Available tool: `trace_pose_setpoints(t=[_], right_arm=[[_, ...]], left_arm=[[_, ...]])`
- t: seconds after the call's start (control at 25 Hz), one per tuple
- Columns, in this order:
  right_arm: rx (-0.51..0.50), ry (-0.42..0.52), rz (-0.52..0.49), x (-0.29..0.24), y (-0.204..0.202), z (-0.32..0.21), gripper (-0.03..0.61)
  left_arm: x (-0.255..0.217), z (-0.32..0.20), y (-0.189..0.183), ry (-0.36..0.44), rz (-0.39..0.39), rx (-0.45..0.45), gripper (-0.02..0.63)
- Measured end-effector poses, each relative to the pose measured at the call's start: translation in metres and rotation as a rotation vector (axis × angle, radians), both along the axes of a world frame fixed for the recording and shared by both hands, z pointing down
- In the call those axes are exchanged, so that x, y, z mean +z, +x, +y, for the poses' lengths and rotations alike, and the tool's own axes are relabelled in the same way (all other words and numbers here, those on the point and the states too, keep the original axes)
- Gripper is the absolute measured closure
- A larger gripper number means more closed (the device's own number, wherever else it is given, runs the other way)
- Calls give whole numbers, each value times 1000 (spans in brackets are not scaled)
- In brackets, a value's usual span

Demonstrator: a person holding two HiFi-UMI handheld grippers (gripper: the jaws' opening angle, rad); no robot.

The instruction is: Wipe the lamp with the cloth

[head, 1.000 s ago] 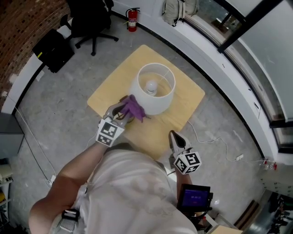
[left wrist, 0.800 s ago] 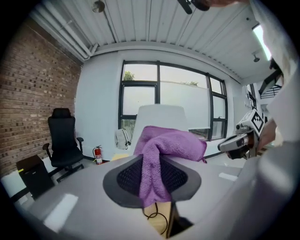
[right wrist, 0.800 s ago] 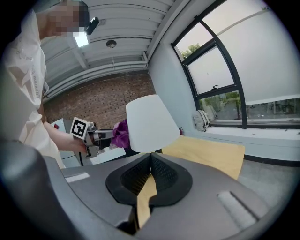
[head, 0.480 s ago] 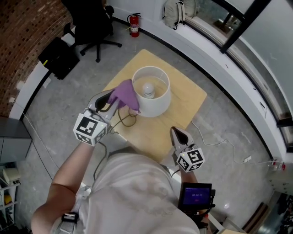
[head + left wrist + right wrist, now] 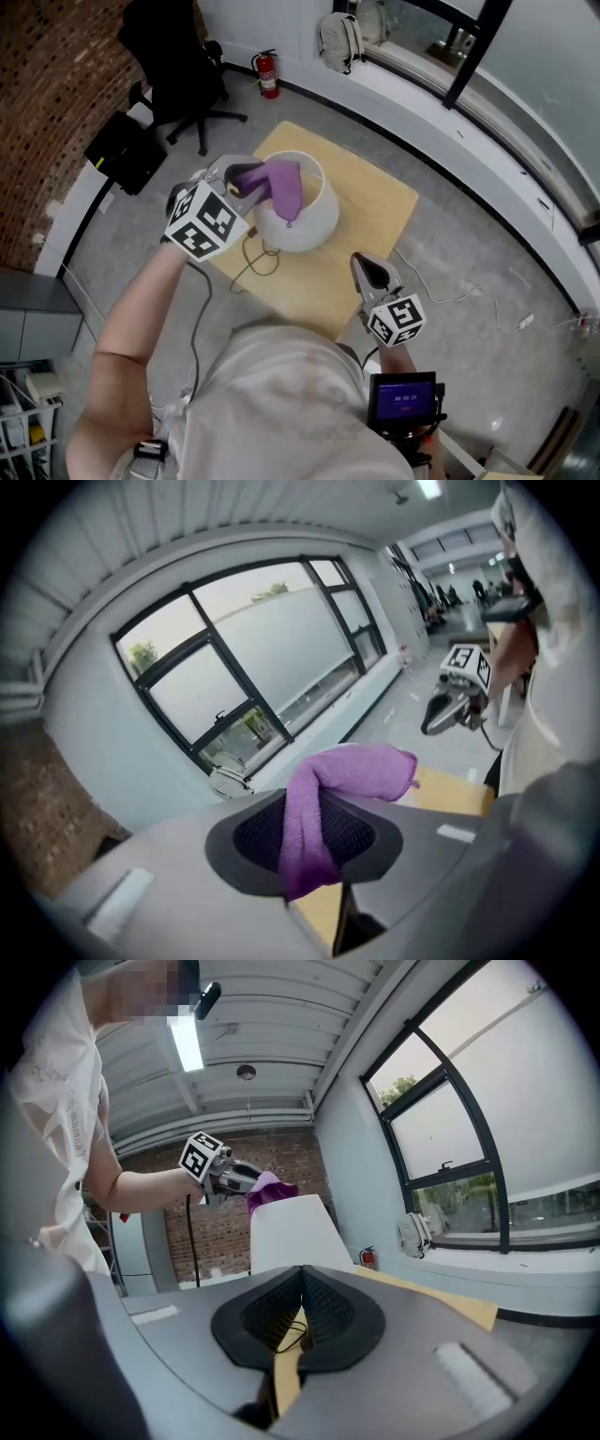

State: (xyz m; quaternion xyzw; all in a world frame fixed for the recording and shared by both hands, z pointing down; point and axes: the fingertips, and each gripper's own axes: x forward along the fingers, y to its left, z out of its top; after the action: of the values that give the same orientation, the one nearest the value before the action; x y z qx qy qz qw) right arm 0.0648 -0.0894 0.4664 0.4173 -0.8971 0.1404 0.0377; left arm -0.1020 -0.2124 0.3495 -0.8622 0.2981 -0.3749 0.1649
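- Head view: since a second ago the left gripper [image 5: 246, 178] is rising, carrying the cloth [image 5: 284, 185] from the side of the lamp [image 5: 319, 220] up to its top rim; the lamp is standing on the tabletop [image 5: 384, 206].
- Left gripper view: jaws are clenching the cloth, its end drooping forward.
- Right gripper view: the right gripper [image 5: 300, 1307] is hovering near the tabletop, jaws pressed together, empty.

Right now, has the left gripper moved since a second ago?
Yes. The left gripper, shut on the cloth, has climbed from the lamp shade's lower side wall to its top rim.
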Motion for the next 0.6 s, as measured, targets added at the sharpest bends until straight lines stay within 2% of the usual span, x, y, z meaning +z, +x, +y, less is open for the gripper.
trace_pose_setpoints(t=[0.12,0.32,0.44,0.6], right_arm=[[29,-2,-17,4,10,-1,565],[71,-8,-38,6,27,2,565],[100,-11,-47,8,37,5,565],[134,-17,-57,11,48,8,565]], left_arm=[[14,-21,12,18,-187,28,520],[35,-48,33,21,-414,20,520],[46,-45,52,-5,-466,41,521],[56,-34,73,-92,-448,101,522]])
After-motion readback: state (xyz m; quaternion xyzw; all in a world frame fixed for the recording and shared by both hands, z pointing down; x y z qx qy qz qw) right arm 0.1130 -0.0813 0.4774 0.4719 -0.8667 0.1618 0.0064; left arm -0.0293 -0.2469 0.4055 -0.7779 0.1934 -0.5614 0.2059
